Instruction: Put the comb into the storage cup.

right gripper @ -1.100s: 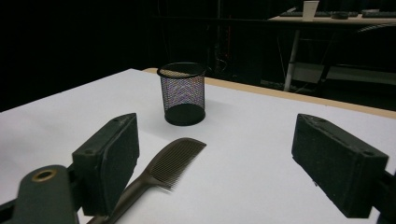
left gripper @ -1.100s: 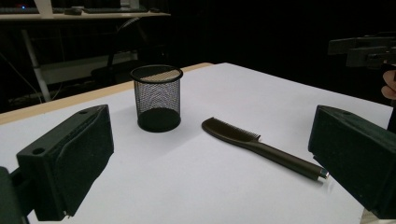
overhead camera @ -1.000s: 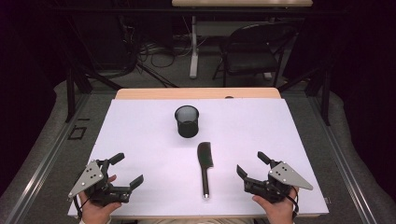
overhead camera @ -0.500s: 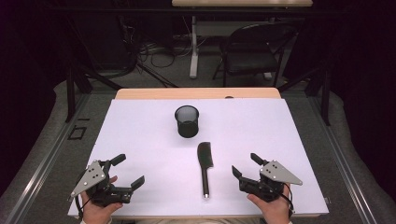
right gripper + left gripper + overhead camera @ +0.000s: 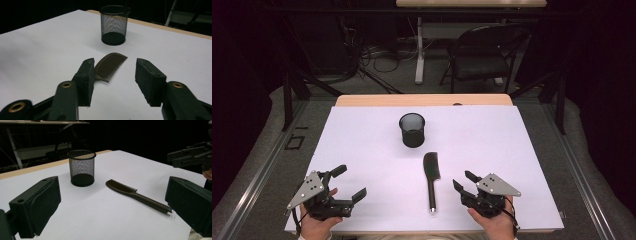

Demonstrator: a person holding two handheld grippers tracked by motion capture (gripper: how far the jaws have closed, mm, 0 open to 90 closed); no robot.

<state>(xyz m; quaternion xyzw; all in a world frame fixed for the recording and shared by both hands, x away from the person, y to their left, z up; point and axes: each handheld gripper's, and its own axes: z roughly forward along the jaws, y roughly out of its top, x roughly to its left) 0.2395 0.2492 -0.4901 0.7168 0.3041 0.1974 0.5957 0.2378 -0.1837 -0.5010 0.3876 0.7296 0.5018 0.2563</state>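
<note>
Your right gripper (image 5: 466,184) sits near the desk's front edge, just right of the comb (image 5: 431,178). Its jaws have just been closing but stand apart with nothing between them. The comb lies flat mid-desk, its long axis running front to back: handle tip toward the front edge, toothed end toward the cup (image 5: 412,129). From your right gripper the handle is a short way to its left, so that hand is nearer. Your left gripper (image 5: 348,183) waits wide apart and empty near the front-left corner, well away from the comb.
</note>
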